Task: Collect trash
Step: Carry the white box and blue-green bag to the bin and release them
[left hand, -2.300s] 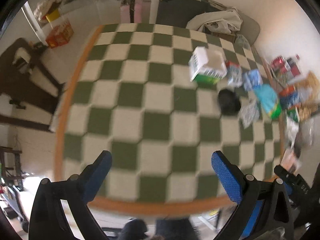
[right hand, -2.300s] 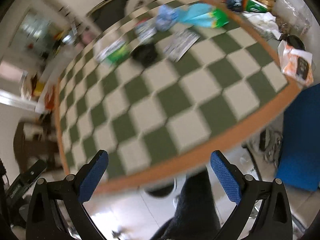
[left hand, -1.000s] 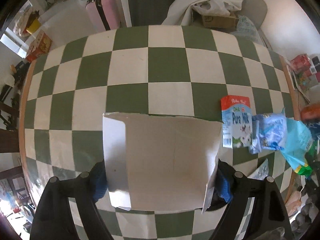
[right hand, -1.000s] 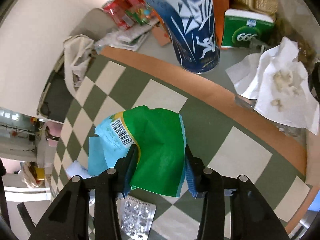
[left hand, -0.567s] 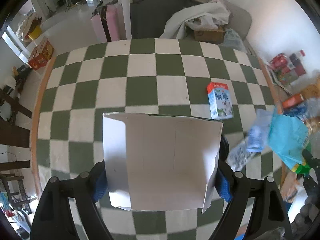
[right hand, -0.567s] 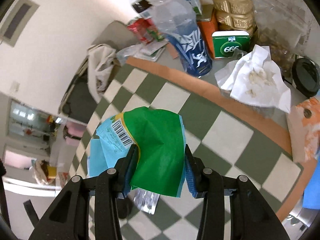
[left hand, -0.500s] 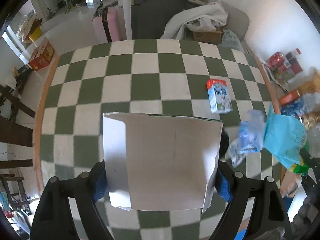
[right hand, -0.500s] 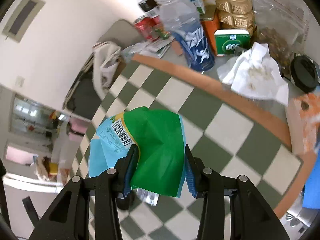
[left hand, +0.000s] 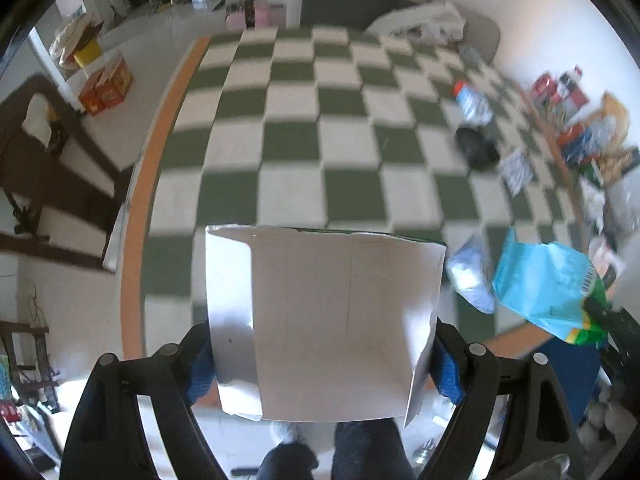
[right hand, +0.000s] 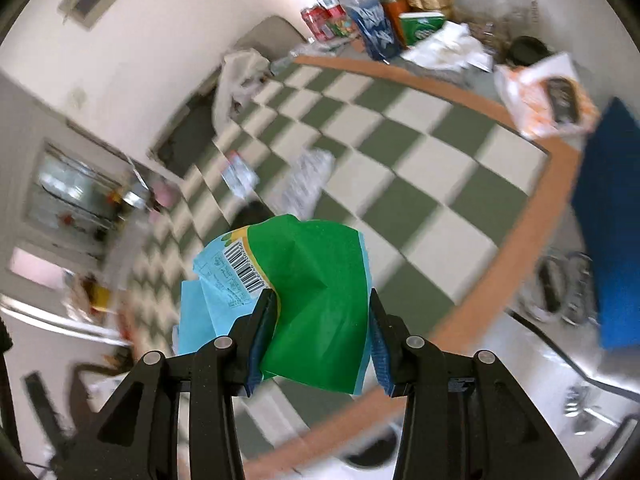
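Note:
My left gripper (left hand: 320,364) is shut on a white cardboard box (left hand: 324,320) and holds it above the near edge of the green-and-white checkered table (left hand: 292,148). My right gripper (right hand: 318,336) is shut on a crumpled green and light-blue wrapper (right hand: 316,292), which also shows in the left wrist view (left hand: 548,284). A pale plastic wrapper (left hand: 472,280) hangs beside it. On the table lie a milk carton (left hand: 474,102), a black lump (left hand: 476,148) and a blister pack (left hand: 516,170).
Bottles, cans, a green box and crumpled tissue (right hand: 448,46) crowd the table's far right end. An orange packet (right hand: 544,96) lies at the rim. A blue chair (right hand: 608,240) stands beside the table. Dark wooden furniture (left hand: 40,152) stands to the left.
Both grippers have pulled back toward the table's near edge and tilted, each keeping its load. The table items now look farther away. The view is blurred by motion.

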Available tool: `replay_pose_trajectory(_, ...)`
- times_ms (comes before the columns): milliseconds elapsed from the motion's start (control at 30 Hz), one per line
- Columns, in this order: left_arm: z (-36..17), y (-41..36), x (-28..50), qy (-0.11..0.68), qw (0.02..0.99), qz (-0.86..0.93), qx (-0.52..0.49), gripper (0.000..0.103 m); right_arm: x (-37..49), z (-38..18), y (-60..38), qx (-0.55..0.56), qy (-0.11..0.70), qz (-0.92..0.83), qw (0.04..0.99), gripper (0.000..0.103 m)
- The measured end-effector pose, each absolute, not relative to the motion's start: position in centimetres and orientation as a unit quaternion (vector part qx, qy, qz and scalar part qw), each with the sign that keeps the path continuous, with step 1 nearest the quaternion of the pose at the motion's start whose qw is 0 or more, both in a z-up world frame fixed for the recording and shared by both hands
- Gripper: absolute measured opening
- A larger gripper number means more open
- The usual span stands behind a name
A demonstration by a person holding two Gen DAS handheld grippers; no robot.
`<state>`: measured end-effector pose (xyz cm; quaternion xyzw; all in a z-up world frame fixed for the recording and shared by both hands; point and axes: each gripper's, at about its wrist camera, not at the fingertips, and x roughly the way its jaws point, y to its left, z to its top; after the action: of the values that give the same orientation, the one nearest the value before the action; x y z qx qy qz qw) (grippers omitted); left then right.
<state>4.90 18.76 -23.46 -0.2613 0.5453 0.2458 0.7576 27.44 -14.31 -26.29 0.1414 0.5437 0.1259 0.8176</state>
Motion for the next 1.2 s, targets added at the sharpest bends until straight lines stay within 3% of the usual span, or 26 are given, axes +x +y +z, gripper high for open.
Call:
replay_pose_trajectory(233,-26.7,17.0,2.4,0.574,0.734,0.237,-0.275,0.085,23.5,-31.6,-15.7,0.134,0.570,0.038,0.810,0.045)
replay_pose_trajectory(533,-24.5,16.1,4.4,0.549,0.752,0.241,-0.274,0.084,23.9,-24.6,-17.0,0.184,0.492,0.070,0.848,0.045)
replay_pose_trajectory(767,-22.7,15.5,3.0,0.534,0.760,0.247,-0.277,0.084,23.5,-22.7,-16.8,0.205,0.511,0.139,0.823,0.045)
replay_pose_trajectory(1033,-24.4,12.9,-5.1,0.553,0.746,0.244,-0.279,0.085,14.6,-27.9,-17.9,0.155,0.596,0.186,0.766,0.045)
replay_pose_trajectory(1200,-30.8,11.6,-10.2,0.594,0.704,0.250,-0.299,0.085,8.2,-34.4,-18.3,0.100,0.655,0.187,0.725,0.045)
